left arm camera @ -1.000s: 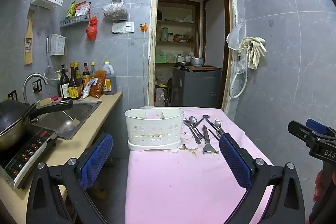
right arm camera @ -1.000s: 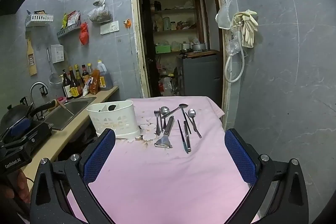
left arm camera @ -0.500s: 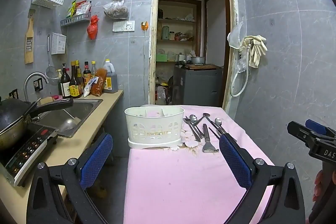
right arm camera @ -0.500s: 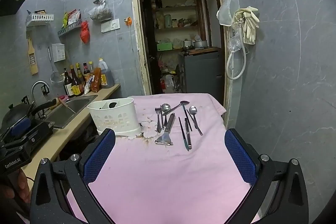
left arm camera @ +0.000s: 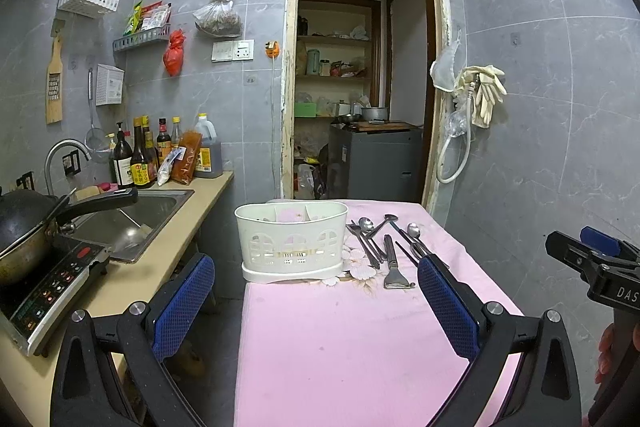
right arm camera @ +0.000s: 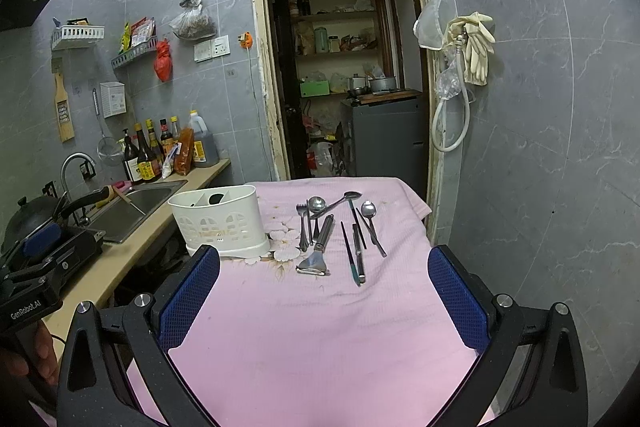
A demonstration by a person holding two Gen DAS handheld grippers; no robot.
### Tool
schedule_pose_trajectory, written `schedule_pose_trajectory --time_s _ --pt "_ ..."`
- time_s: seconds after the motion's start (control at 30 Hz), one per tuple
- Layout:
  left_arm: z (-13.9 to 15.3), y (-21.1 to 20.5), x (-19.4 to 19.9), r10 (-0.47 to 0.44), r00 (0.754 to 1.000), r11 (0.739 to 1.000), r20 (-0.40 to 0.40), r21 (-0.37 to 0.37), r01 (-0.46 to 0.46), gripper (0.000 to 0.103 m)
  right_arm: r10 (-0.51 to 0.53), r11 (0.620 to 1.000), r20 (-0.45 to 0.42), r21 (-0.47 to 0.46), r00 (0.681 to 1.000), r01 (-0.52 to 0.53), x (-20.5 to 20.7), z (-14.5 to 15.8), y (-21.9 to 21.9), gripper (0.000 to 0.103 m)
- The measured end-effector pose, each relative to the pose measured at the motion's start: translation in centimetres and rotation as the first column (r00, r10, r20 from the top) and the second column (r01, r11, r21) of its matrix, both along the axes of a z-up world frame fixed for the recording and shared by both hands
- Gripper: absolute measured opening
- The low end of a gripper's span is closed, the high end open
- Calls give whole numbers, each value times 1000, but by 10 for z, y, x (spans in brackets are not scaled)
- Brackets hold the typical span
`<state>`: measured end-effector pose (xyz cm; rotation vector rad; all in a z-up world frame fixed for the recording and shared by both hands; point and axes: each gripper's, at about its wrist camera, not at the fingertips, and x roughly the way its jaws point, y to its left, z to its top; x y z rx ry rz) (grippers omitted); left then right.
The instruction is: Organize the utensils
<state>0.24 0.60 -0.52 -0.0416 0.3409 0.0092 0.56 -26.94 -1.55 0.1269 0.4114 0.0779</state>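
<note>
A white utensil caddy (left arm camera: pixel 291 241) (right arm camera: pixel 222 223) stands at the far left of a pink-covered table (left arm camera: pixel 340 339) (right arm camera: pixel 312 327). To its right lie loose utensils: several spoons (right arm camera: pixel 369 211), a fork (right arm camera: pixel 303 223), a peeler (right arm camera: pixel 318 251) (left arm camera: pixel 393 263), chopsticks (right arm camera: pixel 352 255) and a knife (right arm camera: pixel 360 255). My left gripper (left arm camera: pixel 316 283) is open and empty above the table's near left. My right gripper (right arm camera: pixel 324 279) is open and empty, short of the utensils.
A counter (left arm camera: pixel 132 267) runs along the left with a sink (left arm camera: pixel 132 219), a wok (left arm camera: pixel 24 227) on an induction hob (left arm camera: pixel 48 287) and bottles (left arm camera: pixel 140 155). An open doorway (left arm camera: pixel 360 87) lies behind the table. A tiled wall (left arm camera: pixel 560 127) bounds the right.
Both grippers have edged slightly forward toward the caddy and utensils. Both stay open. Nothing on the table has moved.
</note>
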Motion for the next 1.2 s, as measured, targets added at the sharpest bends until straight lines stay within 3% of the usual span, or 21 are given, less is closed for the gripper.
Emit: schedule_pose_trajectory --time_s 1.2 --pt "-1 -3 -5 0 1000 1000 0 2 0 102 10 1000 0 -6 1000 -10 -3 2 5 102"
